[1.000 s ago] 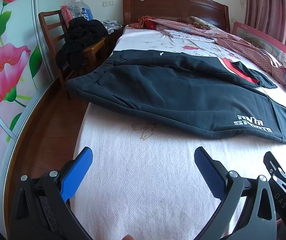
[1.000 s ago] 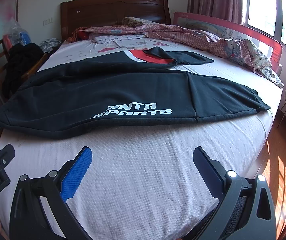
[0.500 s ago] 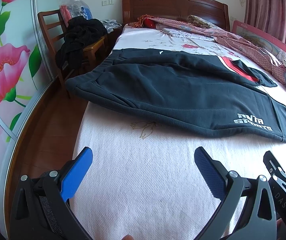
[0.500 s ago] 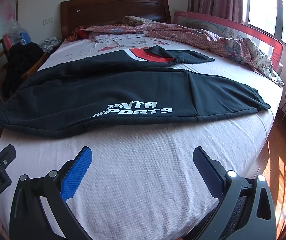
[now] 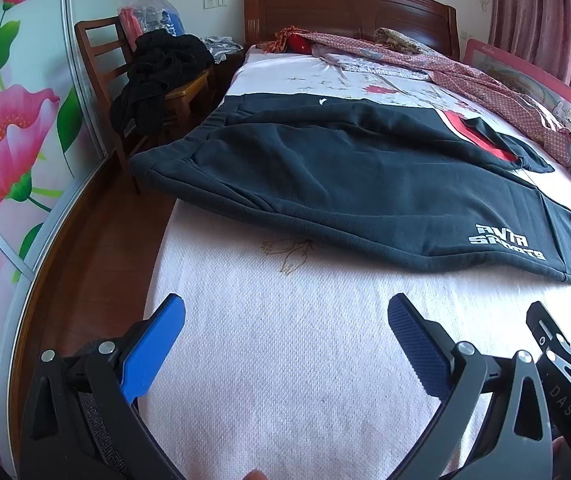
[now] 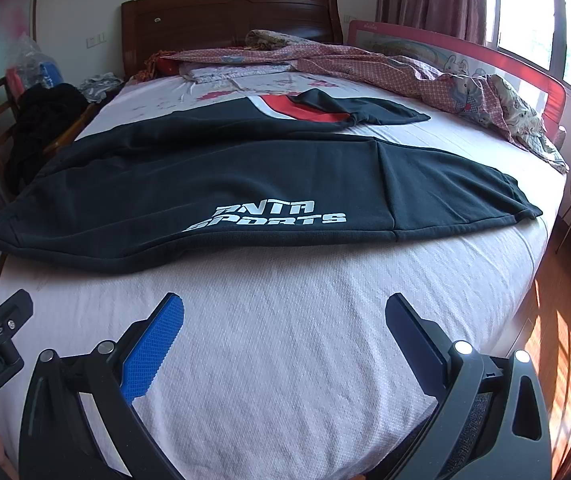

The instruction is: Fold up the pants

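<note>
A: Where are the sweatpants (image 6: 245, 184)?
B: Spread across the bed (image 6: 285, 340). Thick fleece, soft and floppy; pinch the waistband (image 5: 165, 160). Left gripper (image 5: 285, 320) and right gripper (image 6: 285, 316) jaws both gape empty.

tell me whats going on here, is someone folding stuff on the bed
A person holds a two-finger gripper in each hand above a bed. Dark pants with white lettering lie spread flat across the sheet, their waistband at the bed's left edge. The left gripper and the right gripper are both open, hovering over bare sheet short of the pants and holding nothing. No fold has been made yet.
</note>
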Tool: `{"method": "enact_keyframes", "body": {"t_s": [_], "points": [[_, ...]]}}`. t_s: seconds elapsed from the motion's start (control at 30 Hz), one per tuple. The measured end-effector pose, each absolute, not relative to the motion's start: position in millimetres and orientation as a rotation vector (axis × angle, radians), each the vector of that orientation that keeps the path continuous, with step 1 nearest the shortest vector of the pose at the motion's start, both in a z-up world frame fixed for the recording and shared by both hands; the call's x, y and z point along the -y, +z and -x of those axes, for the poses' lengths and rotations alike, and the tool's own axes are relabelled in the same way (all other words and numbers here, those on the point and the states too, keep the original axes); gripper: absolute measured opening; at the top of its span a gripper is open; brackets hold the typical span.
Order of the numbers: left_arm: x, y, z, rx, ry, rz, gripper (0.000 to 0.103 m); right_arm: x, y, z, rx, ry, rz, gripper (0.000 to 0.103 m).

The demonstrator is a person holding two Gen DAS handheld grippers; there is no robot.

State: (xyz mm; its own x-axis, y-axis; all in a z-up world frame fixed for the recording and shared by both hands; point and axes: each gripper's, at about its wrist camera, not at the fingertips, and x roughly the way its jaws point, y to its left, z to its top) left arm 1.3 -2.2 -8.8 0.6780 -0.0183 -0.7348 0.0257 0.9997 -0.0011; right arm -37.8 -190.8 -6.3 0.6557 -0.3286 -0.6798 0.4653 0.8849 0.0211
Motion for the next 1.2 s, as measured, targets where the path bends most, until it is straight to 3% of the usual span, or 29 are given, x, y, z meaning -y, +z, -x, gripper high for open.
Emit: {"method": "enact_keyframes", "body": {"t_s": [0.53,0.73,0.93,1.2], "points": [[-1.7,-13.6,-10.9,-0.883,-0.047,0.022,0.101,199.4,-9.4,38.1,-0.759,-0.4,-0.284,0.1],[-44.7,-11.8,-49.7,-0.982,-0.307,0.453,0.101,209.9,-13.6,38.9,-0.777,-0.366,-0.384,0.1],[-90.3,-55.3,-95.4,-1.068,-0.412,1.038,0.101,210.7,-15.4,38.0,-0.782,-0.37,-0.399,0.1],[-84.7,-90.5,-108.6,-1.038,-0.409,1.224,0.101,212.6,-18.9,35.5,-0.799,-0.372,-0.4,0.1]]}}
